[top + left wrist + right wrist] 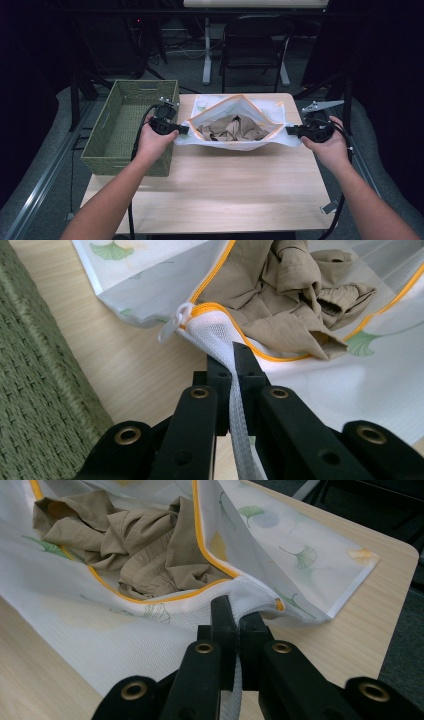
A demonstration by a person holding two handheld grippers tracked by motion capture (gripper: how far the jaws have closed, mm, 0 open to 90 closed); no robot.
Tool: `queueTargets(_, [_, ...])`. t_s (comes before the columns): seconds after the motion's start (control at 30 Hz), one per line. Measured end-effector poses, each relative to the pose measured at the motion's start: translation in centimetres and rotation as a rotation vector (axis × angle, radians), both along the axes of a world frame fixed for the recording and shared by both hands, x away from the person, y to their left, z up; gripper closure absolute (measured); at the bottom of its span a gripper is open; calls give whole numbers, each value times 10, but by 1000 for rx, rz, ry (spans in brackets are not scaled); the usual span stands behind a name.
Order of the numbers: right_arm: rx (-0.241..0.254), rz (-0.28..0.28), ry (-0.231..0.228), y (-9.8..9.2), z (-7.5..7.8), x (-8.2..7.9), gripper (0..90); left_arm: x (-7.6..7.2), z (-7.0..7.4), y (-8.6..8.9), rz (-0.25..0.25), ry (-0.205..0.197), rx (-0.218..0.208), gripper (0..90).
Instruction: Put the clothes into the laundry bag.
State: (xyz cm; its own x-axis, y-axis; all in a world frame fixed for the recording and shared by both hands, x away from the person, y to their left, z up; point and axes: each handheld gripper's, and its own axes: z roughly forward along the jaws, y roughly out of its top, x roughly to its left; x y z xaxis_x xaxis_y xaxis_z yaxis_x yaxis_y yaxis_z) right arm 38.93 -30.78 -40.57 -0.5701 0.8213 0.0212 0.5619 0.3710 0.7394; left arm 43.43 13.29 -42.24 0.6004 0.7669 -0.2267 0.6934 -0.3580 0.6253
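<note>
My left claw [183,129] and right claw [290,131] each pinch one end of the open mesh laundry bag [240,142] on the desk [220,190].

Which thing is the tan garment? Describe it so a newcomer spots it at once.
Start at the wooden table and pass the green woven basket on its left. Mid-table lies a white mesh bag with an orange zipper, its mouth open. The tan garment is the crumpled beige cloth inside, the one plain, unprinted fabric there.

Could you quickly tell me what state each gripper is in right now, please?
Left gripper: jaws shut on the left end of the white mesh laundry bag.
Right gripper: jaws shut on the bag's right end.
</note>
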Motion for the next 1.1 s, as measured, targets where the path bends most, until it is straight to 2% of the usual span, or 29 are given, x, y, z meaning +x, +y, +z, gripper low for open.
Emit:
queueTargets(0.13, [0, -12, 4, -5, -1, 1, 889, 2, 2, 5, 19, -3, -19, 885])
queueTargets(0.37, [26, -19, 0, -10, 1, 3, 889, 6, 8, 6, 31, -20, -25, 885])
queueTargets(0.53, [44, -28, -9, -12, 4, 6, 889, 10, 13, 9, 45, -26, -62, 885])
queueTargets(0.73, [56, -30, -10, -14, 7, 7, 889, 10, 16, 10, 44, -29, -60, 885])
queueTargets(1.1, [48, -23, -27, -12, 15, 9, 889, 12, 25, 12, 52, -47, -56, 885])
